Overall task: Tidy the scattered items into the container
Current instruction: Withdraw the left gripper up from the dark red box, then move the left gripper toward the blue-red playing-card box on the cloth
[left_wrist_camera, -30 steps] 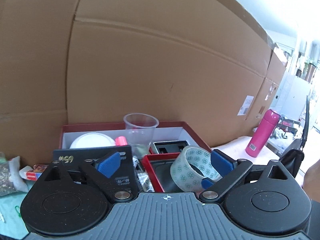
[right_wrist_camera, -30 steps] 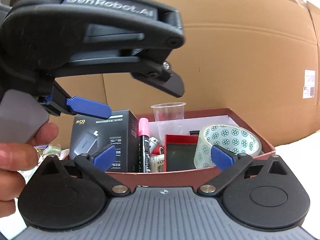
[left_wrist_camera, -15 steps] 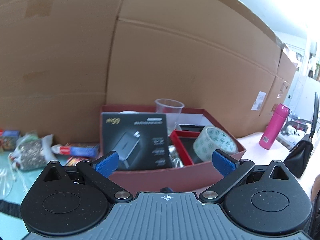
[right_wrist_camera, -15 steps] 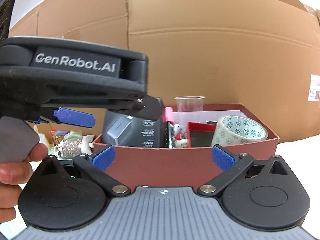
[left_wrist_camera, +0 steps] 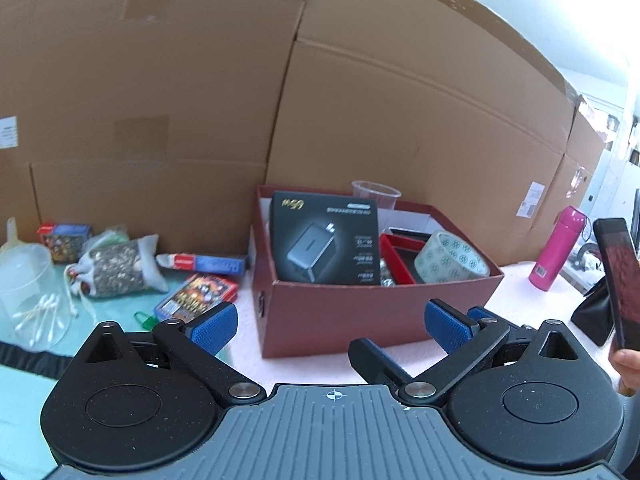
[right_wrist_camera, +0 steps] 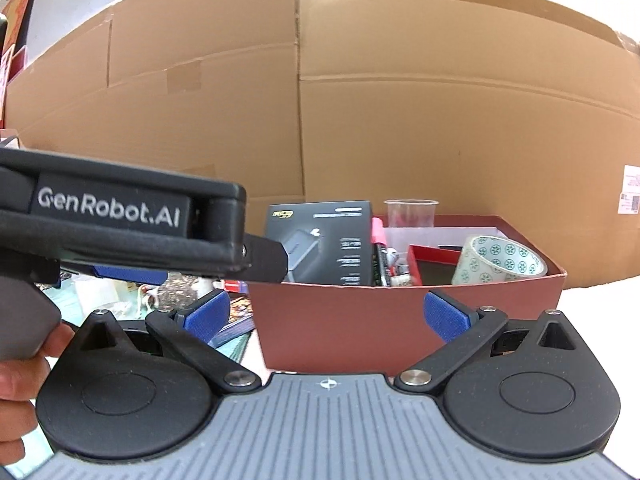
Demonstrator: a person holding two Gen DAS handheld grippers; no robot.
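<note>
A dark red box (left_wrist_camera: 380, 312) (right_wrist_camera: 400, 320) holds a black charger carton (left_wrist_camera: 324, 244) (right_wrist_camera: 324, 248), a tape roll (left_wrist_camera: 450, 258) (right_wrist_camera: 502, 262), a clear cup (left_wrist_camera: 376, 194) (right_wrist_camera: 410, 212), a pink marker (right_wrist_camera: 378, 240) and a small red tray (left_wrist_camera: 396, 256). Scattered left of it lie a grain pouch (left_wrist_camera: 118, 268), a toothpaste box (left_wrist_camera: 200, 262), card packs (left_wrist_camera: 196, 296) (left_wrist_camera: 64, 240) and a green clip (left_wrist_camera: 146, 320). My left gripper (left_wrist_camera: 326, 324) is open and empty in front of the box. My right gripper (right_wrist_camera: 326, 316) is open and empty, also before the box.
A clear jar with cotton swabs (left_wrist_camera: 28, 300) stands at far left. Big cardboard cartons (left_wrist_camera: 360, 100) wall the back. A pink bottle (left_wrist_camera: 556, 254), a black bag (left_wrist_camera: 592, 312) and a hand-held phone (left_wrist_camera: 618, 280) are at right. The left gripper's body (right_wrist_camera: 120, 224) crosses the right view.
Both grippers have drawn back from the box and stayed open. The left view has swung left, bringing the scattered items into sight. The tape roll stays in the box.
</note>
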